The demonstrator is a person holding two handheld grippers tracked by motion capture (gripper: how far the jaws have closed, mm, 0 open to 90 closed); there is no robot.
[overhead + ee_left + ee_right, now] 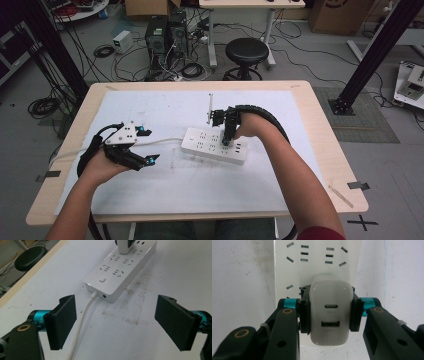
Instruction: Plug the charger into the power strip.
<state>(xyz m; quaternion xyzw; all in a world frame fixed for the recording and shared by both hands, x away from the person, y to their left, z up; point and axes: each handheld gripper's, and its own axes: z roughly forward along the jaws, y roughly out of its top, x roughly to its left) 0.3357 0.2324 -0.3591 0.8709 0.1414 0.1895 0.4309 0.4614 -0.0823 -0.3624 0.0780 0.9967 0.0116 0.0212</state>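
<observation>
A white power strip [214, 146] lies on the white mat, its white cable [81, 322] running off to the left. My right gripper [330, 312] is shut on a white USB charger [330, 312], a pad on each side, and holds it down over the strip's sockets [315, 255]. The high view has that gripper [227, 141] pointing down onto the strip. The charger [124, 246] stands on the strip [120, 271] in the left gripper view. My left gripper [148, 145] is open left of the strip, and between its pads [63, 323] there is only bare mat and the cable.
The white mat [170, 190] covers most of the wooden table [330, 165]. A thin white strip [210, 107] stands upright behind the right gripper. Beyond the far edge are a black stool [246, 52], computer towers and floor cables.
</observation>
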